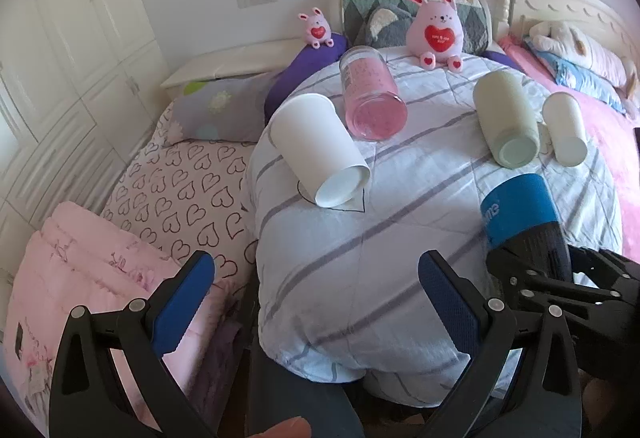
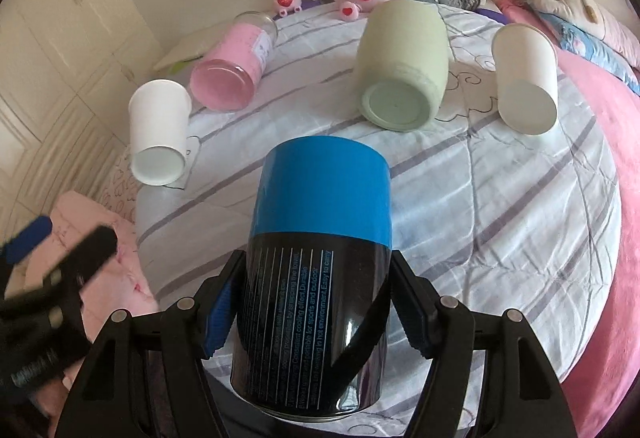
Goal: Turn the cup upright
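Observation:
A black cup with a blue band point(image 2: 320, 278) lies tilted in my right gripper point(image 2: 316, 318), whose jaws are shut on its black lower half; it also shows in the left wrist view point(image 1: 520, 214). On the striped quilt point(image 2: 480, 218) lie a white paper cup point(image 2: 160, 130), a pink glass jar point(image 2: 230, 72), a pale green cup point(image 2: 402, 66) and a second white cup point(image 2: 526, 74), all on their sides. My left gripper point(image 1: 316, 298) is open and empty over the quilt's near edge, with the first white paper cup point(image 1: 320, 150) ahead of it.
Two pink plush rabbits point(image 1: 436, 28) point(image 1: 318, 27) sit at the far edge by the pillows point(image 1: 416, 14). A heart-print sheet point(image 1: 180, 190) and pink folded blanket point(image 1: 80, 278) lie left. A white wardrobe point(image 1: 60, 58) stands at far left, a pink bed point(image 1: 592, 86) at right.

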